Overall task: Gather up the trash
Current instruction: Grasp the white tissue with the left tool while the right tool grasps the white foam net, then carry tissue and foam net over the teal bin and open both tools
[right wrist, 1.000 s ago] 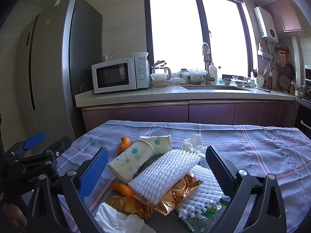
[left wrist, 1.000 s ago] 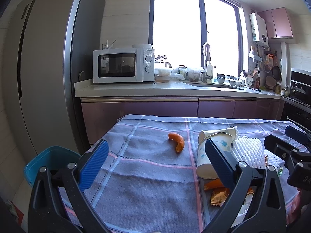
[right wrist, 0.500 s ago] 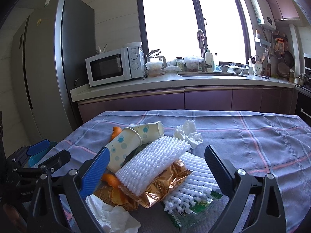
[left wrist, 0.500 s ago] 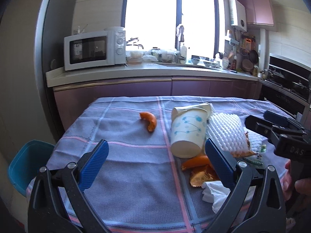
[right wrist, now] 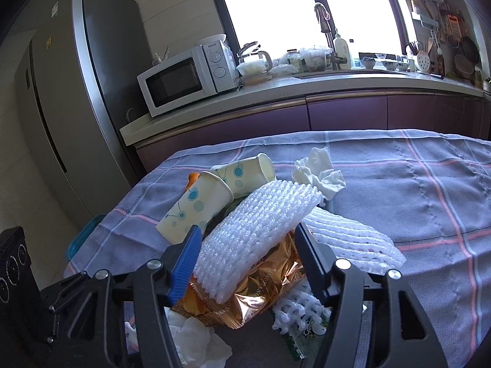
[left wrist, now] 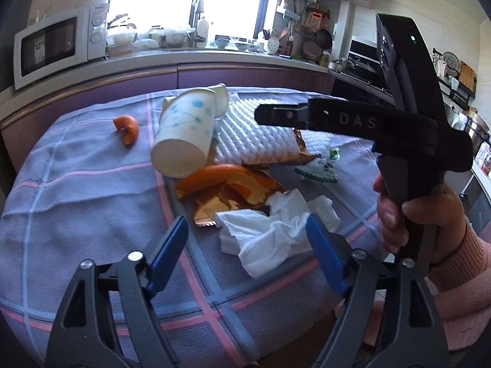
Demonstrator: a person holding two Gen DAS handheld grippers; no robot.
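Nearest to me, my left gripper [left wrist: 245, 239] hangs low over the near edge of the table, its jaws closing around the crumpled white tissue [left wrist: 273, 230], which lies between them; as far as I can see, the pads are not yet pressing on it. My right gripper [right wrist: 247, 256] is likewise closing, with the white foam fruit net [right wrist: 254, 230] between its jaws; the blue pad looks to be just at the net's edge, but I cannot tell whether it has a hold. My right hand [left wrist: 420, 214], in a pink sleeve, grips that tool's handle. Just beyond the tissue lie the gold foil wrapper [left wrist: 214, 205] and a long strip of orange peel [left wrist: 221, 174] on top of it. Farther on, a paper cup [left wrist: 184, 135] lies on its side against the net, with a second cup [right wrist: 245, 171] behind it, another wad of tissue [right wrist: 319, 174] beside that, and a small curl of orange peel [left wrist: 127, 127] alone on the checked tablecloth [left wrist: 76, 199]. A blue bin [right wrist: 83, 236] sits on the floor past the table's left edge. I judge the job barely begun: every piece is on the table, nothing lifted.
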